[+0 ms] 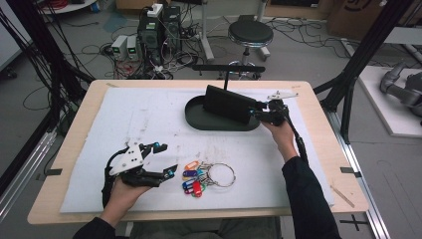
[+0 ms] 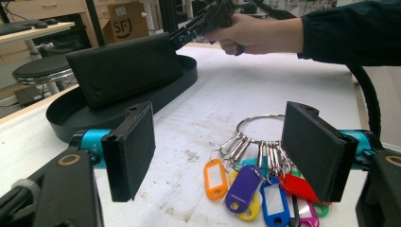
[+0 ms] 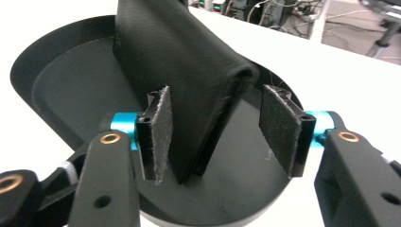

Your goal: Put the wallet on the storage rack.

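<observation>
Black wallet (image 3: 189, 80) stands on edge in oval tray (image 1: 195, 118). R gripper (image 3: 213, 132) jaws apart, straddling its end. L gripper (image 2: 217, 151) agape over key tags (image 2: 250, 189) on tabletop. Likely next: clamp wallet.

Even, bright overhead light; soft faint shadows. White mat (image 1: 149, 114) glares at 12 o'clock in right gripper view. Gripper views soft, edges stretched.

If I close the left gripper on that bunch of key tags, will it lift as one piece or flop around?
Probably flops: the key tags hang loose on small clips from one metal ring, so they should dangle and swing. Likely light, being thin plastic. The open left gripper may catch only a few tags; the rest would trail.
</observation>
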Tool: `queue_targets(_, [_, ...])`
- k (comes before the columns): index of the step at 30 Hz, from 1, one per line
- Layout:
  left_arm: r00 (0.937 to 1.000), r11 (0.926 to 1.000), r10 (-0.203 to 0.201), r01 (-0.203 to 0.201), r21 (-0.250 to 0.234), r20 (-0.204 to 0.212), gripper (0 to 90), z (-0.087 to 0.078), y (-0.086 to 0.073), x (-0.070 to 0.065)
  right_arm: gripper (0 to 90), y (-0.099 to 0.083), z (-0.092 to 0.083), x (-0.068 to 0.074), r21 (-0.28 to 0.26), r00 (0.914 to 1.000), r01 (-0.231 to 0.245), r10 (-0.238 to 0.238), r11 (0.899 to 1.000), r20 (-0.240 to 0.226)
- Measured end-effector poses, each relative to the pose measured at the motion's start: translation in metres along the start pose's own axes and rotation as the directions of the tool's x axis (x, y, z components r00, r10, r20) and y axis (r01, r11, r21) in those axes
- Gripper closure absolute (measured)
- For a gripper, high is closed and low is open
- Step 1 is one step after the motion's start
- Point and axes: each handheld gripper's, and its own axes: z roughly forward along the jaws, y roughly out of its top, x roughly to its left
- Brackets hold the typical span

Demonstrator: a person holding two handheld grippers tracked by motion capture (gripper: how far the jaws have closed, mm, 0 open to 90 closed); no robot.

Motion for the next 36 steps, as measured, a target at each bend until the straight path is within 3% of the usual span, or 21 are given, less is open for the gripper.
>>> queue_targets(4, [1.0000,1.0000,0.002,-0.002,-0.001,-0.003,26.7,0.000,0.001,0.001,41.5,0.004,-0.016,0.001,-0.034,0.9999,0.013,-0.013,0.999,0.006])
queue_targets(9, [0.9999,0.9999,0.013,-0.013,0.009,-0.008,26.7,0.001,0.002,0.003,39.1,0.011,-0.045,0.007,-0.083,0.9993,0.019,-0.022,0.996,-0.030])
queue_targets(16, [0.9995,0.9999,-0.009,0.009,0.011,-0.029,25.6,0.001,0.002,0.012,37.8,0.009,-0.088,0.020,-0.147,0.9980,0.033,-0.040,0.989,-0.048])
queue_targets(25, [0.9975,0.9993,-0.034,0.034,0.011,-0.062,22.8,0.000,0.002,0.022,36.6,-0.018,-0.126,0.027,-0.179,0.9998,0.003,-0.007,0.984,-0.020])
queue_targets(36, [0.9960,0.9995,-0.031,0.032,0.003,-0.083,21.7,0.004,0.003,0.025,34.5,-0.054,-0.149,0.030,-0.220,0.9988,-0.038,0.044,0.975,0.021])
